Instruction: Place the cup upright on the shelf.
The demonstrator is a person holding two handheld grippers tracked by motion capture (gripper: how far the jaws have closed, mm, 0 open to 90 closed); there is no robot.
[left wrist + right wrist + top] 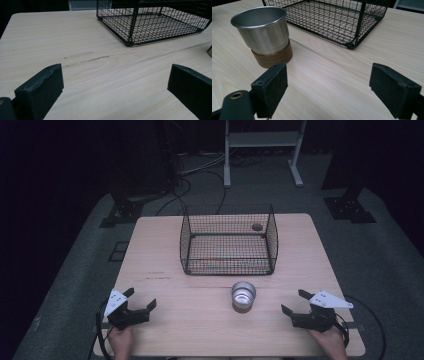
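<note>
While we look down from the high view, we see a pale wooden table on a grey floor, and on its far half stands a black wire basket, open at the top. A small dark round thing shows at the basket's far right corner; we cannot tell what it is. Nearer to us, just in front of the basket and a little right of the table's middle, stands a metal cup, upright, its lower part wrapped in a brown band. In the right gripper view the cup sits ahead and to the left, close to the left jaw but not touching it, with the basket behind it. The left gripper rests near the table's near left corner, its jaws spread wide with bare wood between them. The right gripper sits near the near right corner, jaws likewise spread and holding nothing. A faint dark scuff marks the wood ahead of the left gripper.
</note>
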